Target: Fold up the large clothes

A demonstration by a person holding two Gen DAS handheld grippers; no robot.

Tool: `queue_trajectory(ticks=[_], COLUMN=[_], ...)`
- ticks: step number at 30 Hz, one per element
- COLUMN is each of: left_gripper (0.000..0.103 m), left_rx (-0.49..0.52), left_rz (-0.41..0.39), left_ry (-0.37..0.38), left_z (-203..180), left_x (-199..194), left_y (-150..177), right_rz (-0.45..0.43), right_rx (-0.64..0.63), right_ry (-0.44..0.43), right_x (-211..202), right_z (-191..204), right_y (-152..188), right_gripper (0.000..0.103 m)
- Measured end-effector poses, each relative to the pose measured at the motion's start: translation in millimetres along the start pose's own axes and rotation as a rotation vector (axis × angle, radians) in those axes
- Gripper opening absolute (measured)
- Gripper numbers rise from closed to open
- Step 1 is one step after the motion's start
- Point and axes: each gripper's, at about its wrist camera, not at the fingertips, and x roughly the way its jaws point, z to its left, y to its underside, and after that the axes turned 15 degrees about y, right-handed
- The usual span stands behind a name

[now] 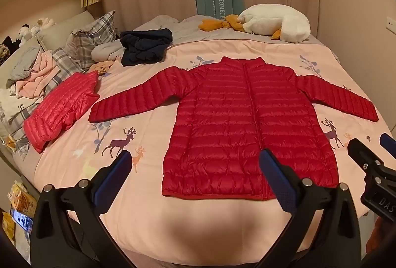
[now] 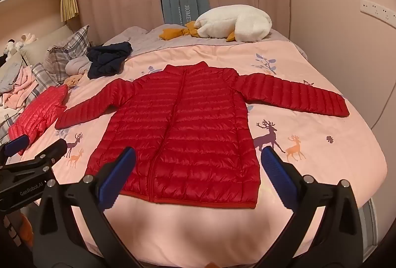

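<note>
A red quilted puffer jacket (image 1: pixel 247 124) lies flat, front up and zipped, on the pink bedspread (image 1: pixel 198 226), both sleeves spread out to the sides. It also shows in the right wrist view (image 2: pixel 183 134). My left gripper (image 1: pixel 195 164) is open and empty, held above the jacket's hem at the near edge of the bed. My right gripper (image 2: pixel 198 159) is open and empty, also above the hem. The right gripper's tips show at the right edge of the left wrist view (image 1: pixel 371 144); the left gripper shows at the left edge of the right wrist view (image 2: pixel 37 146).
A folded lighter-red puffer jacket (image 1: pixel 61 109) lies at the left. A dark navy garment (image 1: pixel 144 46) lies behind it. Plaid pillows (image 1: pixel 86 40) and loose clothes pile at the far left. A white plush goose (image 1: pixel 274 22) lies at the back by the curtains.
</note>
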Motion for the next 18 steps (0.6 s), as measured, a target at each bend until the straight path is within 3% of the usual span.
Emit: queue_trajectory(ticks=[18], left_gripper=[0.102], left_rx=[0.002], left_rz=[0.000], left_ry=[-0.005], left_z=[0.1], left_x=[0.3], left_y=[0.3], right_rz=[0.004], right_rx=[0.000], right_ry=[-0.002], right_x=[-1.4], right_z=[0.4], right_y=[3.4], right_gripper=[0.101])
